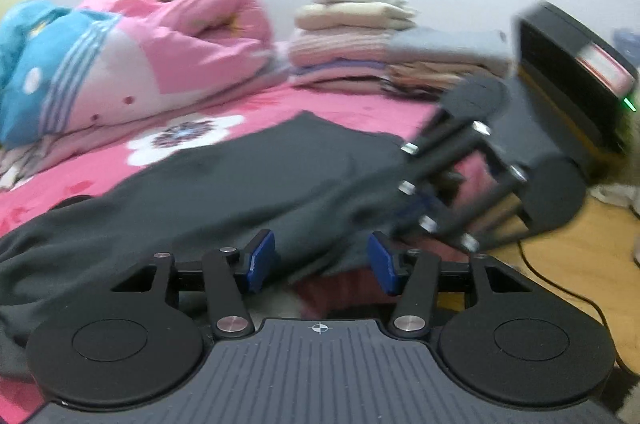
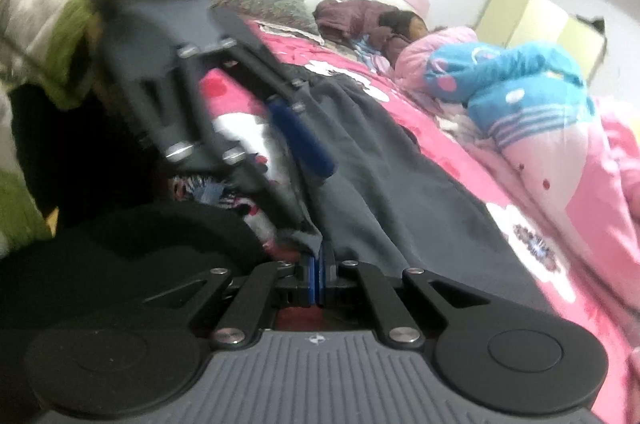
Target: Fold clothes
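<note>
A dark grey garment (image 1: 224,183) lies spread on a pink flowered bed sheet (image 1: 280,107). My left gripper (image 1: 320,260) is open, its blue pads on either side of the garment's near edge at the bed's rim. My right gripper (image 2: 319,280) is shut on a corner of the same garment (image 2: 400,183). It shows in the left wrist view (image 1: 416,203) on the right, pinching the cloth. The left gripper shows in the right wrist view (image 2: 300,139) over the garment, blurred.
A rolled pink and blue quilt (image 1: 120,63) lies at the far left of the bed. Stacks of folded clothes (image 1: 360,35) stand at the back. A wooden floor (image 1: 560,256) with a black cable is to the right. A person (image 2: 384,27) lies at the bed's far end.
</note>
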Demonstrator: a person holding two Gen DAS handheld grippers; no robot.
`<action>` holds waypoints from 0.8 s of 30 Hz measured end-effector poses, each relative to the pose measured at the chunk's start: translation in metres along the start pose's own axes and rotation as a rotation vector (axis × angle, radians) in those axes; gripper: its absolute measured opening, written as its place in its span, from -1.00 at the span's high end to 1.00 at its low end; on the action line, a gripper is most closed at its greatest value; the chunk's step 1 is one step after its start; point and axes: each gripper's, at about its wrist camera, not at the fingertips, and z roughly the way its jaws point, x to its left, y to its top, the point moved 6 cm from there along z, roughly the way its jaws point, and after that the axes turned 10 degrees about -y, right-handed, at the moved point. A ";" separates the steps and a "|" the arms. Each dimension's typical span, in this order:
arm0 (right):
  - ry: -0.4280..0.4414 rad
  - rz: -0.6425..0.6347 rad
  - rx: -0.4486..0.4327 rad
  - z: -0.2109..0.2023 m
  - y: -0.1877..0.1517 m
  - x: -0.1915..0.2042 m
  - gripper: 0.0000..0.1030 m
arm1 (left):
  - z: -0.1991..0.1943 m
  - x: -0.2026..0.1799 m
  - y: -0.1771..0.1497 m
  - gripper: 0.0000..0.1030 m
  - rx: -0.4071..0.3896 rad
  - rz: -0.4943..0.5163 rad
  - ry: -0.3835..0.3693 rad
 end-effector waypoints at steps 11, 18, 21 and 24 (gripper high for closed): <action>0.080 0.164 0.052 0.002 0.006 -0.025 0.98 | 0.013 -0.017 -0.009 0.23 0.040 0.191 -0.047; 0.130 0.135 0.063 0.003 0.012 -0.026 0.98 | 0.023 -0.012 -0.012 0.21 0.041 0.250 -0.034; 0.172 0.125 0.080 0.011 0.015 -0.030 0.98 | 0.030 -0.009 -0.014 0.21 0.057 0.256 -0.043; 0.234 0.135 0.107 0.021 0.016 -0.036 0.98 | 0.036 -0.004 -0.014 0.22 0.066 0.250 -0.048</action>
